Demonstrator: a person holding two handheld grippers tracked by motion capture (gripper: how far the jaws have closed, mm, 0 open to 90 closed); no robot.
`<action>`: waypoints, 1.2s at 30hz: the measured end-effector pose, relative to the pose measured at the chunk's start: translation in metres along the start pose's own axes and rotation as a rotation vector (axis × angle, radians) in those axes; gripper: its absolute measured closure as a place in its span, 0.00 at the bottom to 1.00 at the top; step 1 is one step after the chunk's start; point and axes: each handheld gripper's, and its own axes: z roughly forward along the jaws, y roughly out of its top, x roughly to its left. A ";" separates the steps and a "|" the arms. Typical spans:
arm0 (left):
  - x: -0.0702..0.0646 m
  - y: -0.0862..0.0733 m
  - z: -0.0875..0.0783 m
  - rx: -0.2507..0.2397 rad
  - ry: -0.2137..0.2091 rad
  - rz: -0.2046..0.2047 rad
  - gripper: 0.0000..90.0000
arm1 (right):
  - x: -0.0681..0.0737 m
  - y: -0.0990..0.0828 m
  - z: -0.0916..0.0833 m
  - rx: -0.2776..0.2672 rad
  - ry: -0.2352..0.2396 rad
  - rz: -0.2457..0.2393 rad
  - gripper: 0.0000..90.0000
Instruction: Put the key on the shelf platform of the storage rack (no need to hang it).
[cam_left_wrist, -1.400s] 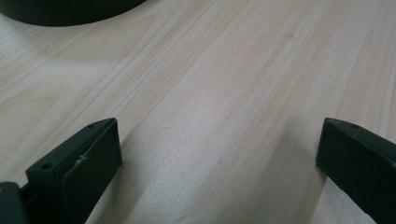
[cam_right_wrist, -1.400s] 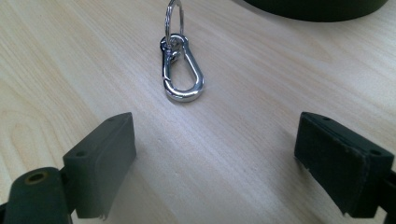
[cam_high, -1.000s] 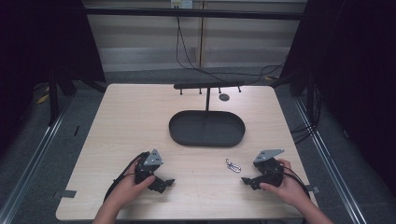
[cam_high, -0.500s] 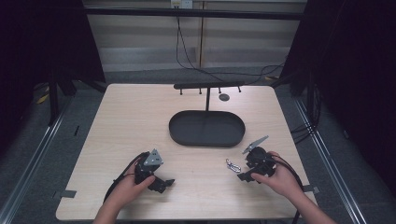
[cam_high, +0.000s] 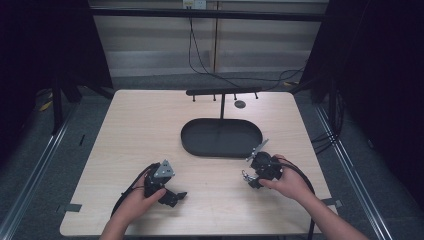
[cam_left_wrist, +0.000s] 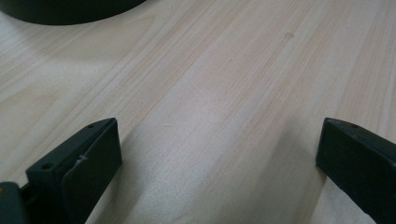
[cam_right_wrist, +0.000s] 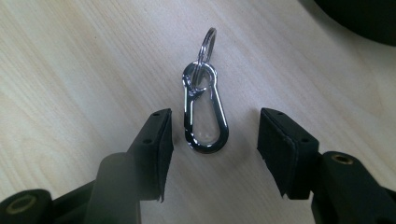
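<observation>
A small silver carabiner clip (cam_right_wrist: 204, 112) with a key ring (cam_right_wrist: 207, 44) through its top lies flat on the wooden table. My right gripper (cam_right_wrist: 215, 140) is open just above it, one jaw on each side of the clip's lower end, neither touching it. From above, the right gripper (cam_high: 251, 179) sits at the table's front right, with the clip (cam_high: 245, 175) a small glint at its tip. My left gripper (cam_high: 172, 196) rests at the front left in the person's hand. It is open (cam_left_wrist: 217, 154), with bare wood between its jaws.
A black oval tray (cam_high: 221, 138) lies at the table's middle, just beyond both grippers. Behind it a thin post carries a black bar with pegs (cam_high: 223, 92). A small dark disc (cam_high: 240, 104) sits near the far edge. Cables trail from both grippers.
My right gripper has moved left and forward from the front right edge to the clip and now straddles it. The left gripper has stayed where it was.
</observation>
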 end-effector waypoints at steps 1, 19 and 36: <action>0.000 0.000 0.000 0.000 0.000 0.000 0.00 | 0.000 0.001 0.001 0.002 0.003 -0.004 0.51; 0.000 0.000 0.000 0.000 0.004 0.000 0.00 | 0.005 0.008 -0.004 0.005 0.029 -0.002 0.76; -0.001 0.000 -0.001 0.001 0.005 -0.007 0.00 | 0.008 0.030 -0.035 -0.065 0.033 0.038 0.76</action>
